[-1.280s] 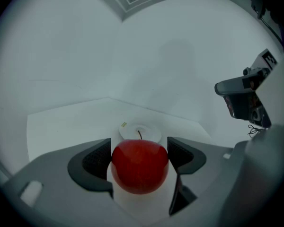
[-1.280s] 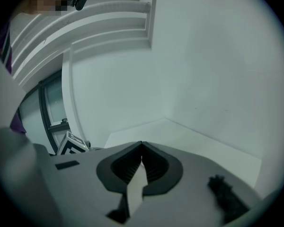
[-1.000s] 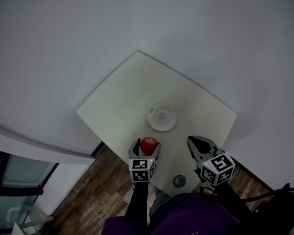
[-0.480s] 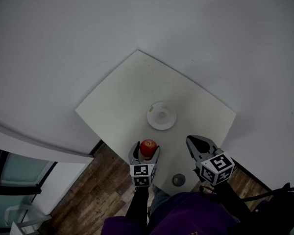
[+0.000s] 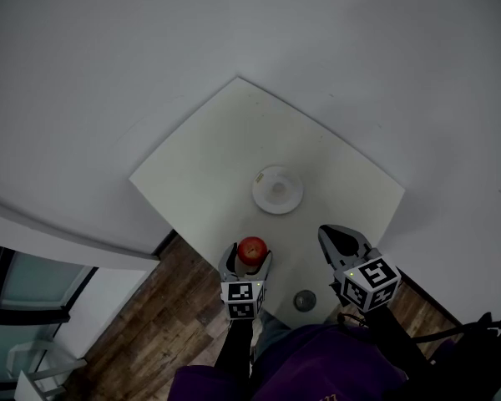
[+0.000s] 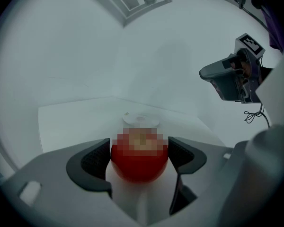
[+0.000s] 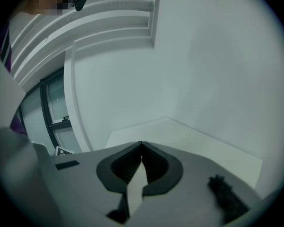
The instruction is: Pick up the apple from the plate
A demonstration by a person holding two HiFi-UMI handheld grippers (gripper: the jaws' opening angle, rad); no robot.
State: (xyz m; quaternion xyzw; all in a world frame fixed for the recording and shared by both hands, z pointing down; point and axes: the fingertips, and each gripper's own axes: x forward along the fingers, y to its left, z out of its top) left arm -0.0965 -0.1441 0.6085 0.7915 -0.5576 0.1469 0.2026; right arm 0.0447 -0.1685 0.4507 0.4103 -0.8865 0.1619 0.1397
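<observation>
Left tongs (image 5: 250,256) are closed part-way on the apple (image 5: 251,248). In the left gripper view both pads press the red apple (image 6: 139,161) from either side, and it fills the gap between them. The apple is off the plate, above the near edge of the white tabletop (image 5: 204,167), on the person's side of the plate.

The plate (image 5: 277,208) sits mid-tabletop with nothing on it, apart from the apple. The left gripper view shows it beyond the fruit (image 6: 141,120).

A small dark round thing (image 5: 305,300) lies near the tabletop's front corner, between the two marker cubes. It's too small to identify, possibly a cap or knob.

Right tongs (image 5: 335,238) hover over the tabletop to the right of the apple. The right gripper view shows the jaw tips touching, nothing held (image 7: 141,149).
</observation>
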